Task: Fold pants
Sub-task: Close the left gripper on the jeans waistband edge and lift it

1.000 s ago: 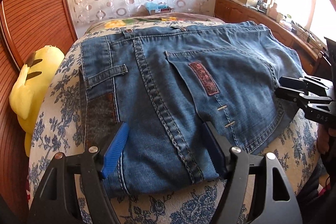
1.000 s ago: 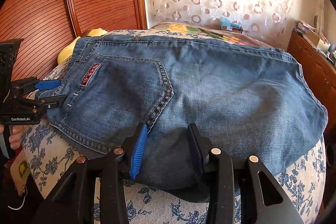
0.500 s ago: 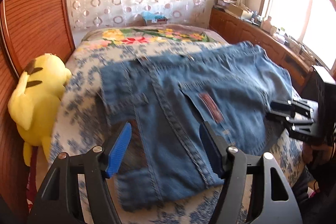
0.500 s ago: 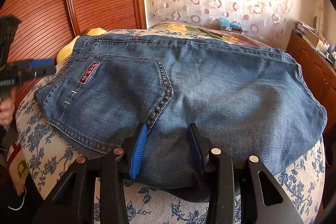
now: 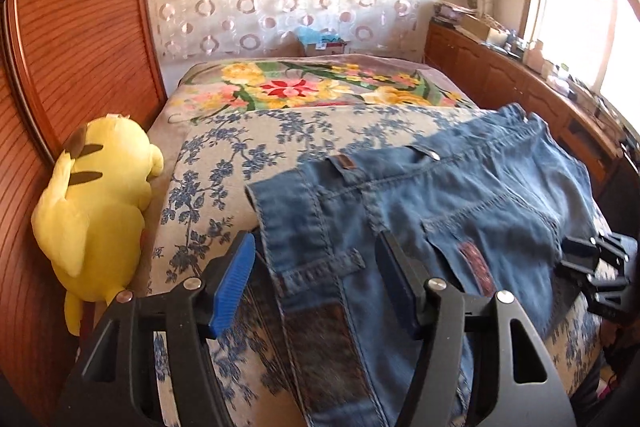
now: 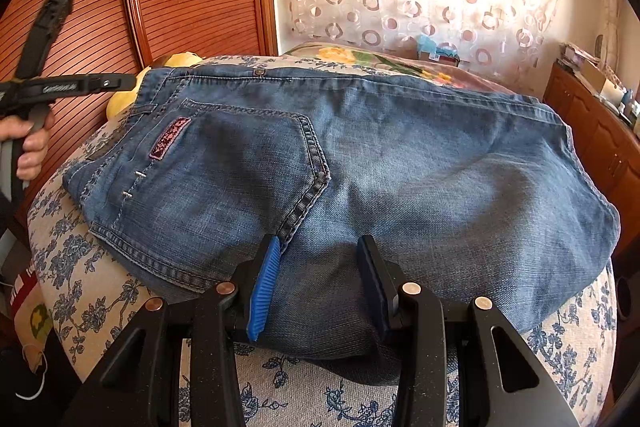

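Pinching a raised bunch of denim at the near edge of the jeans (image 6: 360,155), the right gripper (image 6: 316,287) is seen clenched on the cloth, its blue pad and dark pad pressed into the fold. The jeans are spread across the bed (image 6: 100,291), seat side up, with the back pocket (image 6: 240,163) and its red label (image 6: 170,139) just beyond the pads and the waistband running along the far edge.

In the left wrist view, the left gripper (image 5: 316,279) is held above the waistband end of the jeans; its jaws are closing, yet the pads are not pressed on anything, and denim is only seen beneath and between them. In the right wrist view the same gripper appears lifted clear at the left side, carried by a hand (image 6: 30,143).

The step in hand is judged to be an early fold of the spread jeans, with one edge already gripped. The next move seems to call for a matching pinch by the left gripper, so that both held points can be carried over together.

Farther off, a yellow plush toy (image 5: 96,211) is propped against the wooden headboard (image 5: 80,39), and a flowered blanket (image 5: 312,87) is laid across the far end of the bed.
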### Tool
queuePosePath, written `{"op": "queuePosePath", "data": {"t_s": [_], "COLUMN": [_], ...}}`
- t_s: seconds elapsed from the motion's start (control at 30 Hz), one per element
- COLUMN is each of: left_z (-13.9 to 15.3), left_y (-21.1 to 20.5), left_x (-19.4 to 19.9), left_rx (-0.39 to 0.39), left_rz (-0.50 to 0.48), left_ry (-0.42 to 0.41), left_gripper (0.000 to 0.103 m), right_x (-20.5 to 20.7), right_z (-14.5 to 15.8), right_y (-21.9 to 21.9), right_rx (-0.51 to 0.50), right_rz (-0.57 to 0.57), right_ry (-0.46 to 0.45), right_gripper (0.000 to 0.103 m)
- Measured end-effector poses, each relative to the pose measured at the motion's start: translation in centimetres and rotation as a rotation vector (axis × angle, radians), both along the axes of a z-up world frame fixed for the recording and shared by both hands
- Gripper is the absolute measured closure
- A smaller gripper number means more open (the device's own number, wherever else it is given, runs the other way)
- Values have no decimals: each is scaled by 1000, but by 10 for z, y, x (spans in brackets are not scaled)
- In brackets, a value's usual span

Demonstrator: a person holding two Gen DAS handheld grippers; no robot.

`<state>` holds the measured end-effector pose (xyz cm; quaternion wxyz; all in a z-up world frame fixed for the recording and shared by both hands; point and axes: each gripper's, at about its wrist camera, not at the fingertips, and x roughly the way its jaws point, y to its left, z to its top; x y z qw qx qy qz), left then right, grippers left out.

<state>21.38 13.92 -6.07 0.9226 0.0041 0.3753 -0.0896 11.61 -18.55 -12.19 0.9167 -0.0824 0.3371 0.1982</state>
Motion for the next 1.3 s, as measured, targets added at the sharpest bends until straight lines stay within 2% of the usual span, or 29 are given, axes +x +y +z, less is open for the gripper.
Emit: {"op": "queuePosePath", "data": {"t_s": [0.3,0.37,0.43,0.47,0.6,0.73,0.87,0.97,1.07,1.17,1.23,1.3], "left_z": [-21,-27,-29,-30,-24,-1,22,22,11,7,9,11], "left_y": [23,26,26,26,20,24,38,44,46,42,38,32], "left_x": [40,47,49,49,41,22,8,9,13,12,9,5], "left_rx": [-62,-85,-118,-141,-149,-168,-174,-109,-111,-85,-74,-39], "left_rz": [48,50,39,27,3,5,52,89,81,84,78,77], "left_ry": [64,84,94,89,56,-25,-93,-84,-43,-41,-43,-52], "left_gripper": [39,43,58,62,100,100,100,100,100,99,93,92], "right_x": [-1,-1,-1,-1,0,-1,-4,-6,-6,-3,-1,0], "right_z": [0,0,0,0,-1,1,4,7,13,20,25,32], "right_y": [0,0,0,0,-1,-4,-9,-19,-33,-52,-64,-75], "right_rx": [-2,0,3,4,11,22,39,37,47,44,51,38], "right_rz": [1,1,1,2,2,4,15,6,-16,-51,-71,-99], "right_ry": [0,0,1,1,3,0,-17,-30,-33,-45,-46,-60], "right_gripper": [61,61,61,61,61,61,61,61,61,61,61,61]}}
